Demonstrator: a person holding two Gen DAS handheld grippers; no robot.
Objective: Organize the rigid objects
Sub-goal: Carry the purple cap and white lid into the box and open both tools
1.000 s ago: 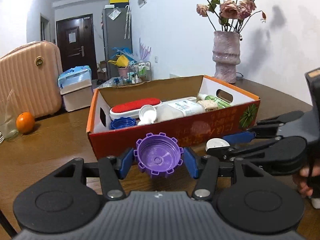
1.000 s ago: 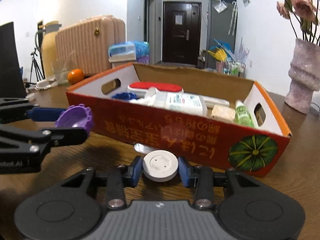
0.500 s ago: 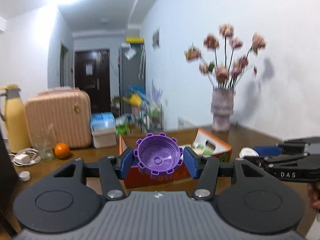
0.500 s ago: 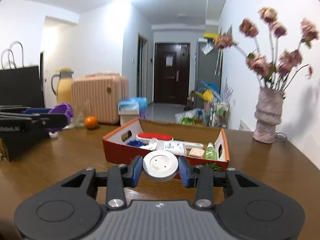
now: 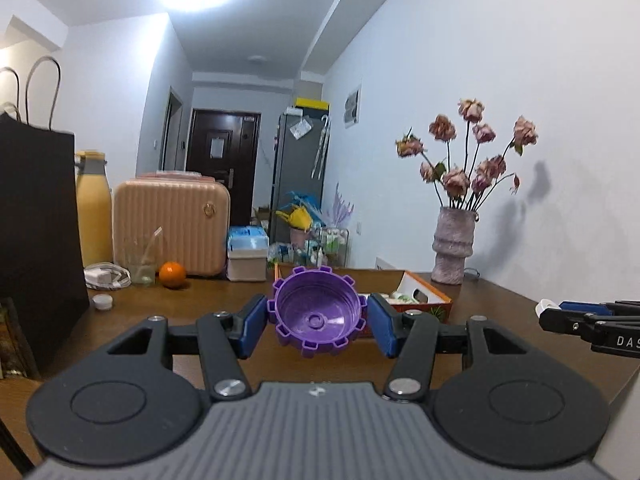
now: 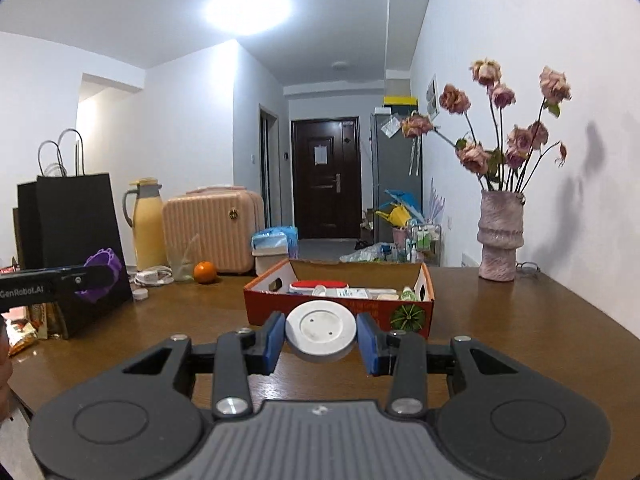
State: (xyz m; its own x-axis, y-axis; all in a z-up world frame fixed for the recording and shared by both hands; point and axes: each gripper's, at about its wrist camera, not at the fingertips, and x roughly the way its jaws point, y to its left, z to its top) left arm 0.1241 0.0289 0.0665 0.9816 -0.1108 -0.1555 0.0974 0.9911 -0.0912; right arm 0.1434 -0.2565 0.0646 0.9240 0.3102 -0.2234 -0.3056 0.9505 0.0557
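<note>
Left gripper (image 5: 318, 322): both blue pads are pressed against the sides of a purple cap (image 5: 318, 312). The cap is notched around its rim and held with its hollow side facing the camera. It is held above the table (image 5: 208, 300), clear of the surface.

Right gripper (image 6: 321, 338): both blue pads are clamped on a white lid (image 6: 321, 330). The lid is a flat round disc with two small holes in its face. It is held above the table, in front of the box (image 6: 340, 310).

In the right wrist view, the left gripper appears at the far left edge with the purple cap at its tip. In the left wrist view, the right gripper appears at the far right edge; a sliver of white shows at its tip.

Box: an open cardboard tray, red-orange outside, white inside, with a handle slot in each end wall. It stands on the table ahead of both grippers. It contains a red-topped container (image 6: 318, 284), a white bottle with a printed label (image 6: 346, 292) and a green-tinted bottle (image 6: 407, 294) at the right end. Other contents are too small to identify.

Elsewhere on the table:
- a vase (image 6: 501, 236) of dried roses, well to the right of the box, near the wall;
- an orange (image 6: 205, 272), left of the box;
- a glass (image 6: 180, 260), just beside the orange;
- a yellow flask (image 6: 148, 224), behind the glass;
- a black paper bag (image 6: 76, 248), at the left edge;
- a small white cap (image 5: 103, 302), near the bag.

A ribbed pink suitcase (image 6: 214, 230) stands beyond the table.
</note>
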